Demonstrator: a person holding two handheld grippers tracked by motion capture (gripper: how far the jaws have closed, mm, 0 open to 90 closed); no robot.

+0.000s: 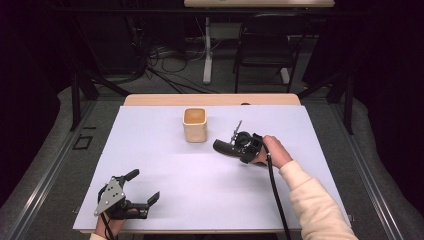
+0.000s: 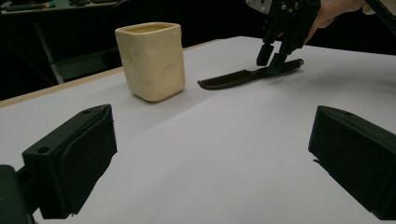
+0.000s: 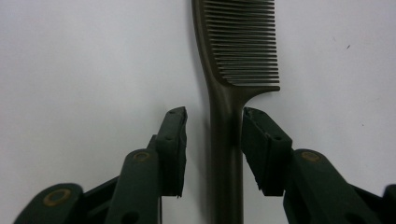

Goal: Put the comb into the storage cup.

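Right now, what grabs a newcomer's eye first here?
The right gripper straddling the dark comb handle mid-table, jaws not yet pressing it. Next, the cream cup standing upright just behind the comb. The left gripper sits open at the near left.

In the right gripper view the comb (image 3: 229, 93) runs off both the top and the bottom edge, so neither its tooth end nor the end of its handle can be seen, and whether the pads (image 3: 175, 149) already touch the handle is hard to tell. In the high view, at centre right, the right gripper (image 1: 235, 145) covers most of the comb, and what the thin upright piece beside it is stays too small to tell. In the left gripper view the left gripper (image 2: 212, 161) has its two black jaws cut off by the lower corners, and the person's hand (image 2: 334, 9) is cropped by the top edge
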